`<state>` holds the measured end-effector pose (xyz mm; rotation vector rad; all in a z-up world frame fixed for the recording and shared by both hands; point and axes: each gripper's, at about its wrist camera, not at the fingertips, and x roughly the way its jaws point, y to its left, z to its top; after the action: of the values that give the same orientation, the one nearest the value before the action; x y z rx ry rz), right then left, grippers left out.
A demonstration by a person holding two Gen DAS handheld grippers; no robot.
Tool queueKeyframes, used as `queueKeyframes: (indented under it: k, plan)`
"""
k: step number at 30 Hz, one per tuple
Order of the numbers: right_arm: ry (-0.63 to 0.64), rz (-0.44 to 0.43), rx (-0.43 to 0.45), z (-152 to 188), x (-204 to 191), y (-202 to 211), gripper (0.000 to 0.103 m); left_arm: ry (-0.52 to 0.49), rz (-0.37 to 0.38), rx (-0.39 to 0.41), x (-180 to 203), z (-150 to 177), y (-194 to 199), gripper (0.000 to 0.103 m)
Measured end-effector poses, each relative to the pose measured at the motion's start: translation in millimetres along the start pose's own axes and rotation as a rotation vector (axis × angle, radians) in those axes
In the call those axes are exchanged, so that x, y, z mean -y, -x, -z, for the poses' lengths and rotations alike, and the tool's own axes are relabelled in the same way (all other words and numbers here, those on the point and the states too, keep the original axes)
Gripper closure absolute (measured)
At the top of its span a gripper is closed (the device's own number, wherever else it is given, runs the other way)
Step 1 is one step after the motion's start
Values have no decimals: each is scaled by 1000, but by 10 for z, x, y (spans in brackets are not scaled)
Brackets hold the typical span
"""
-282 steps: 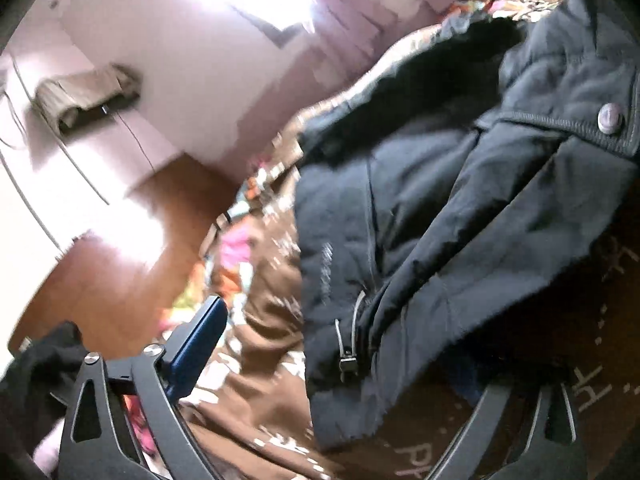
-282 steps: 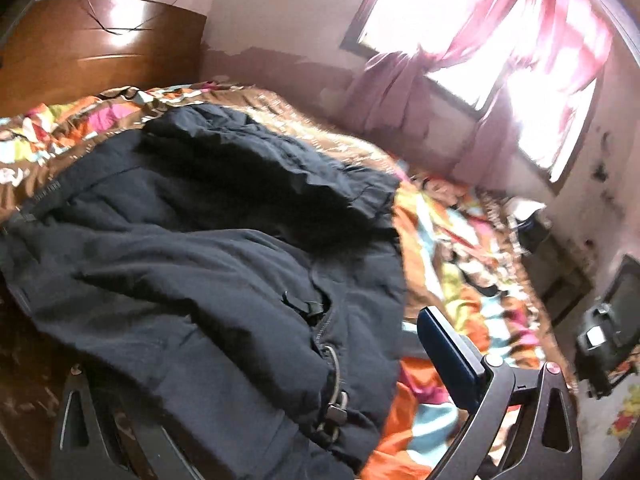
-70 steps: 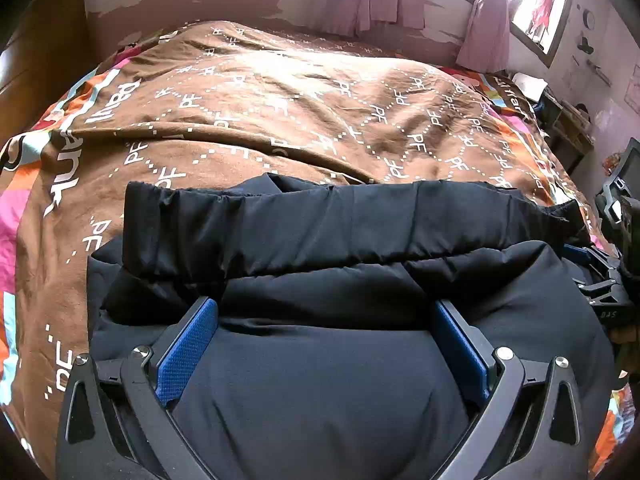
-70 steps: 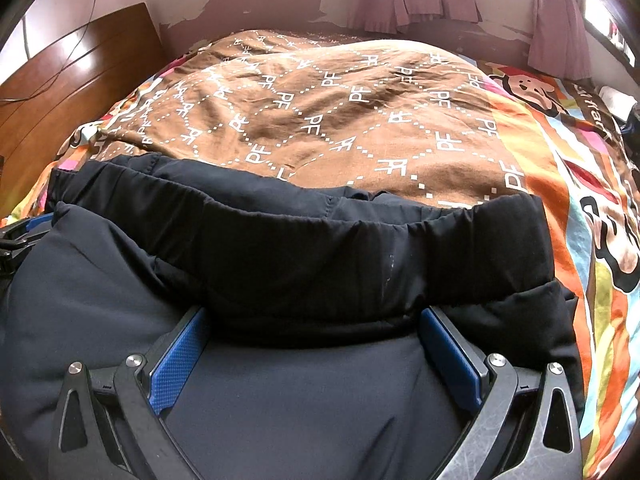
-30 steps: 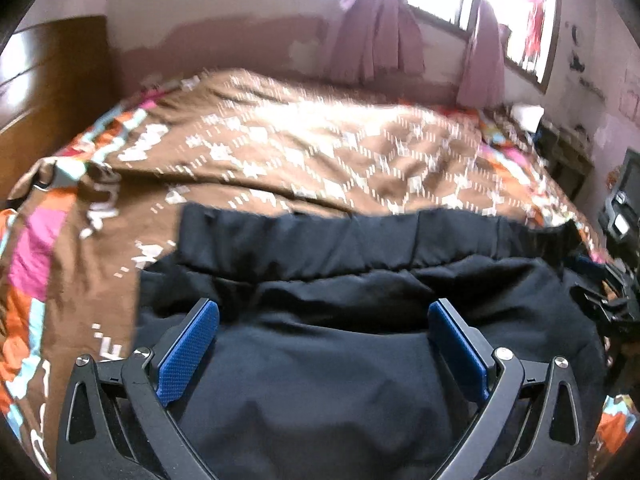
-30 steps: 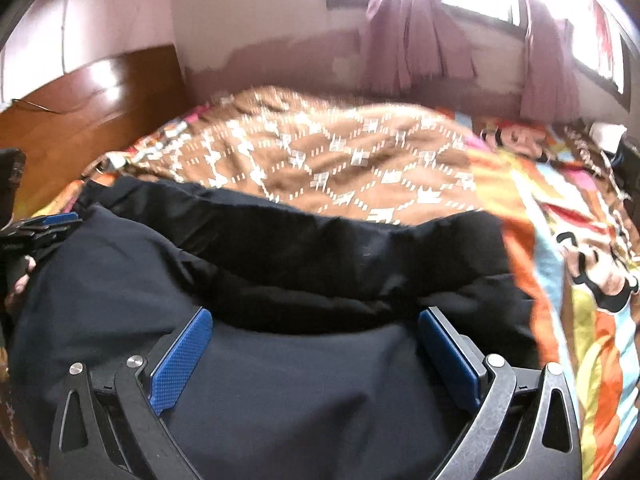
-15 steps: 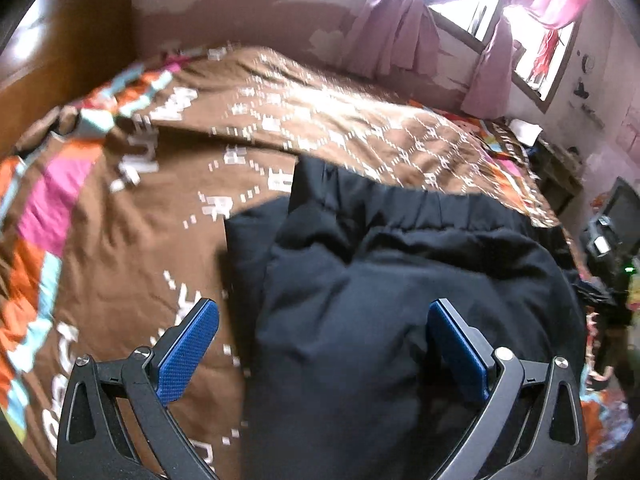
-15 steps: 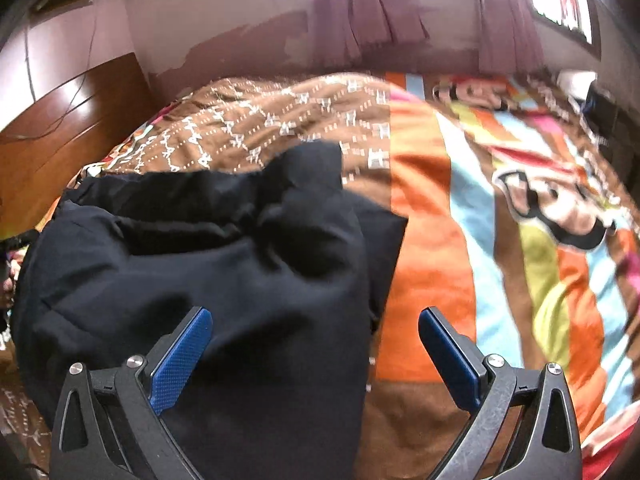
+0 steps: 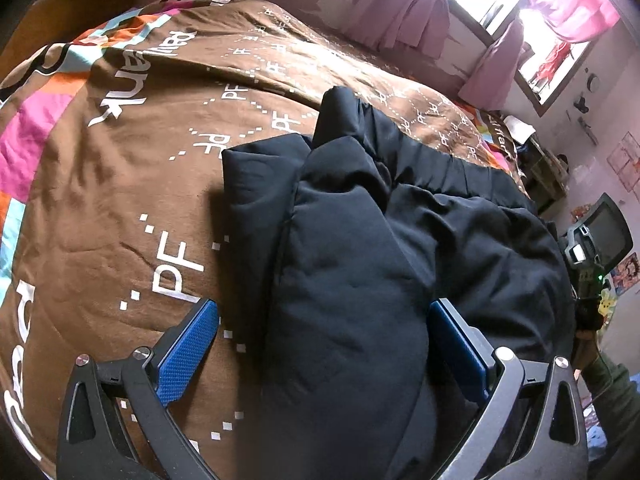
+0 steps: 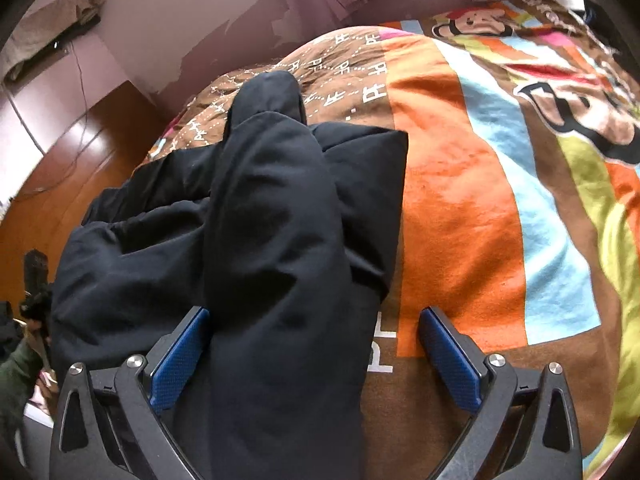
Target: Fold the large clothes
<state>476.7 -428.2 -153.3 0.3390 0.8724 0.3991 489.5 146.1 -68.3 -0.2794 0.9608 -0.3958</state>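
A large black padded jacket (image 9: pixel 360 248) lies folded into a thick bundle on the bed. My left gripper (image 9: pixel 324 344) is open, its jaws wide apart over the bundle's left end. The blue pad of one finger (image 9: pixel 188 348) is over the brown bedspread, the other is at the jacket. In the right wrist view the same jacket (image 10: pixel 272 240) fills the middle, and my right gripper (image 10: pixel 316 352) is open over its right end, with one blue pad (image 10: pixel 448 356) over the orange stripe.
The bed has a brown "PF" patterned cover (image 9: pixel 120 200) with orange, blue and green stripes (image 10: pixel 480 200). A wooden headboard (image 10: pixel 80 168) stands at the left, pink curtains (image 9: pixel 400 12) at the far wall. The other hand-held gripper (image 9: pixel 588 256) shows at the right.
Both grippers have swung outward from the middle of the jacket to its two ends, and moved closer down to it. The jacket lies still, folded.
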Motion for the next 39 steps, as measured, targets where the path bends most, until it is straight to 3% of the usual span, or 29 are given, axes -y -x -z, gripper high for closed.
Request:
queueKeyframes:
  k: [14,22,24,29,36,39]
  plan:
    - [29,-7,2,53,-5,8,0,-5,9,4,71,122,-9,1]
    - [92,7,-40,75,-168,-13,0,-9,3,-10,91,136,-24,1]
    - [114,10,-50,92,-220,-14,3,-12,-3,-12,104,133,-26,1]
    - [122,-6,-68,86,-277,7,23,-16,-13,-24,132,134,-43,1]
    - [134,8,-80,57,-358,-3,29,-14,-13,-25,138,123,-41,1]
    - [142,3,-79,69,-369,23,38,-15,-15,-27,151,118,-49,1]
